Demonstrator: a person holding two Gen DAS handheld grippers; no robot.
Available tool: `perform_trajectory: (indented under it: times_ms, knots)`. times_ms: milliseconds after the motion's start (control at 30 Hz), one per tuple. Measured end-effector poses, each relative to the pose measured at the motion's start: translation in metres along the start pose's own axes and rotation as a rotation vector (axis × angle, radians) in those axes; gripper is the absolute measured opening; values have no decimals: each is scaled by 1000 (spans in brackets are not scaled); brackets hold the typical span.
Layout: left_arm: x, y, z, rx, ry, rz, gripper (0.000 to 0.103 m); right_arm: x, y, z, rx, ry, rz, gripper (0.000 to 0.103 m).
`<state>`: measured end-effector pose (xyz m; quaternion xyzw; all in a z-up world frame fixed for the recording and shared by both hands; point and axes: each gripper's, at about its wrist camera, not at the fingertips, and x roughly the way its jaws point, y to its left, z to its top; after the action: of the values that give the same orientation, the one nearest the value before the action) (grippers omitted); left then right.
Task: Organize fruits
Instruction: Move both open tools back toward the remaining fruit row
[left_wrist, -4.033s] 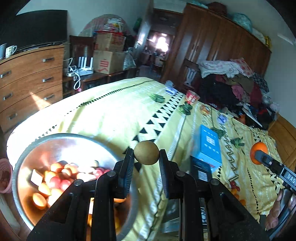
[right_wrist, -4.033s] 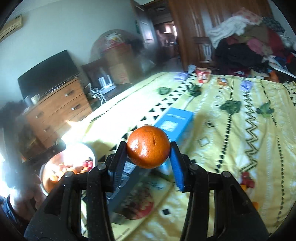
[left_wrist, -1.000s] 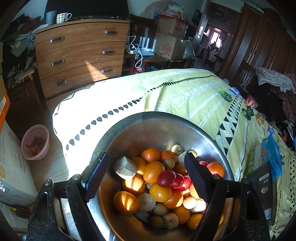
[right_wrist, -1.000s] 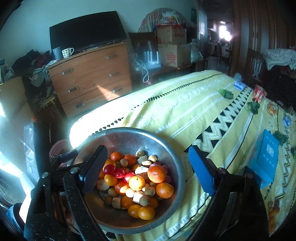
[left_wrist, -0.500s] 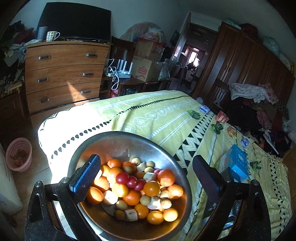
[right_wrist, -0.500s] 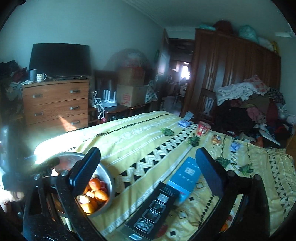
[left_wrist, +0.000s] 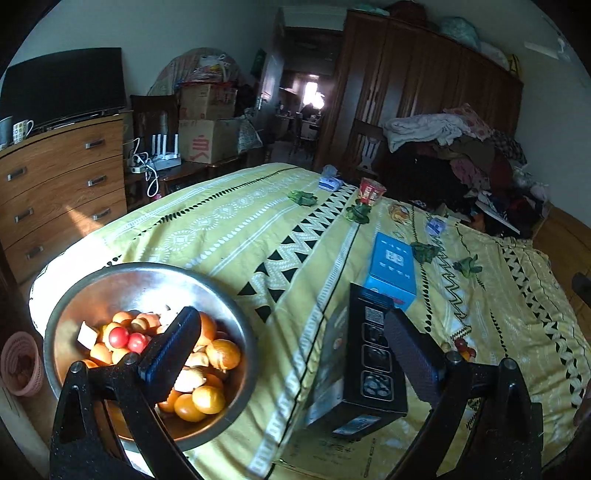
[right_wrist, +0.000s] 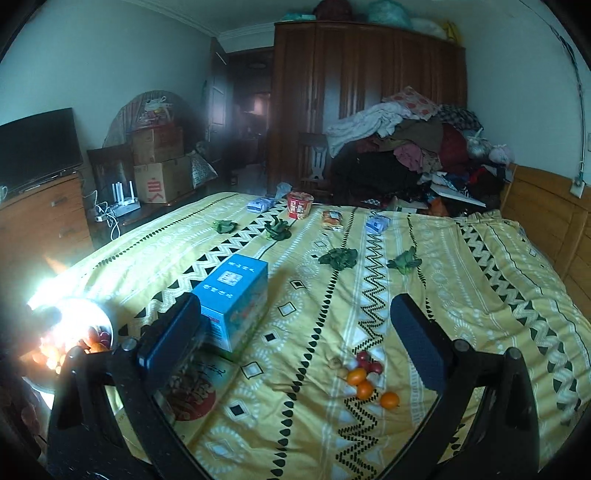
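Over the near corner of the yellow patterned bedspread (left_wrist: 229, 229), I am holding my left gripper (left_wrist: 291, 350) with its fingers spread wide and gripping nothing. Its left finger is hanging above the round steel bowl (left_wrist: 110, 280) heaped with oranges and small red fruits (left_wrist: 177, 365), which is sitting right at the bed's edge. A black box (left_wrist: 373, 362) is lying beside the bowl, its long axis running away from me toward the blue carton (left_wrist: 393, 267). My right gripper (right_wrist: 295, 339) is also gaping apart and bare. Between its fingers, a small cluster of loose oranges and red fruits (right_wrist: 365, 376) is trailing diagonally across open bedspread, well apart from the blue carton.
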<state>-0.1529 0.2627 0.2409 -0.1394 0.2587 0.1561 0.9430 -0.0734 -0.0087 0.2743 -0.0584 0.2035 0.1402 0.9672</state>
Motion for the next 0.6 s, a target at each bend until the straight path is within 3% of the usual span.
perform_trajectory:
  times_ms: [333, 467, 600]
  knots:
    - [21, -120, -18, 220, 79, -76, 100, 7, -77, -33, 95, 41, -5, 103]
    - [36, -158, -38, 292, 139, -104, 100, 20, -117, -68, 174, 90, 30, 103]
    - [63, -190, -65, 348, 227, -148, 100, 39, -161, -118, 289, 216, 22, 103]
